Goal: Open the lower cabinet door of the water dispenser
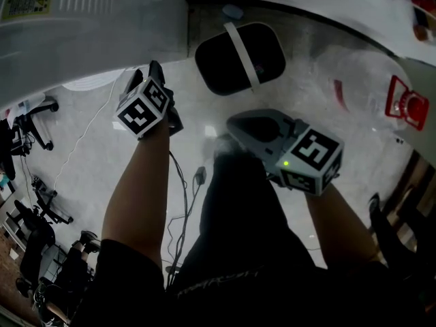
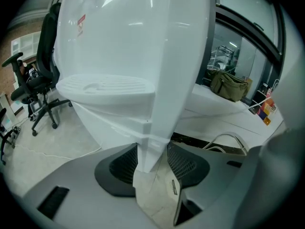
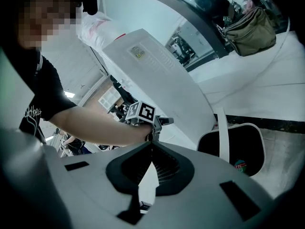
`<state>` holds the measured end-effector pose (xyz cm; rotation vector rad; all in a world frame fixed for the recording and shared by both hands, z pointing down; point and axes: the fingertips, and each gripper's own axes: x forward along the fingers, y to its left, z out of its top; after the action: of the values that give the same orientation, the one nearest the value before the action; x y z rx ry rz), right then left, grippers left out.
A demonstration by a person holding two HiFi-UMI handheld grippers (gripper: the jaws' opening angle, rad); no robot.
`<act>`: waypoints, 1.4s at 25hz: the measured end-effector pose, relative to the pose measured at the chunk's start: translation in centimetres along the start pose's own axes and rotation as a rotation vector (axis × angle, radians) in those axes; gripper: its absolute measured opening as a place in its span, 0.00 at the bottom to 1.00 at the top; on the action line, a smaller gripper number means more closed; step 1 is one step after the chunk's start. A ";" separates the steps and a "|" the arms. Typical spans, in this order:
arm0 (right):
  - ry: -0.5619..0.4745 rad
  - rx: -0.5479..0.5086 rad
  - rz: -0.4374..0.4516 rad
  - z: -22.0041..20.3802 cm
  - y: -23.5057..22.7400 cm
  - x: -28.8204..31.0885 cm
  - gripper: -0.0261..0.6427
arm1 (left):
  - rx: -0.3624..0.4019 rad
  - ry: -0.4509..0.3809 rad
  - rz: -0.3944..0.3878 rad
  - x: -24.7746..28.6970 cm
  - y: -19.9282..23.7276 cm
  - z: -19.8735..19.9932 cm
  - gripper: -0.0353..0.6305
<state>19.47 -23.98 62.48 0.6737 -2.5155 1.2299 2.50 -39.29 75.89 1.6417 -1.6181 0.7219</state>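
At the front corner of the water dispenser [image 2: 128,42], just below the drip tray [image 2: 107,85], the left gripper [image 2: 153,151] is set on the vertical edge of the lower cabinet door [image 2: 112,120]. Its jaws stand fairly wide, one pad on each side of the white edge and both bearing against it. The door forms the lowest part of the front, under a stepped seam. Whether it has come away from the body cannot be told. The right gripper [image 3: 152,149] is held well apart from the dispenser, above the person's dark trouser leg. Its jaws are together and nothing is between them. It faces the dispenser's side and a black container [image 1: 218,63] with a white strap, which stands on the floor just beside the dispenser. A clear water jug [image 1: 368,87] with a red cap [image 1: 407,105] lies further right. Cables [image 1: 180,203] trail across the pale floor, and an office chair [image 2: 40,80] stands to the left of the dispenser.
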 end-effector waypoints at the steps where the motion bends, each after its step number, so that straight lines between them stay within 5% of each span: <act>1: 0.005 0.005 0.000 0.0 0.1 0.0 0.06 | -0.003 0.002 0.002 -0.1 0.0 -0.1 0.35; 35: 0.109 -0.076 0.081 -2.3 3.7 1.5 0.06 | 0.046 0.058 0.045 -4.9 3.9 -6.4 0.18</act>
<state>16.36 -20.63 62.05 0.4782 -2.5070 1.1572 -1.05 -31.15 76.15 1.6068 -1.6127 0.8279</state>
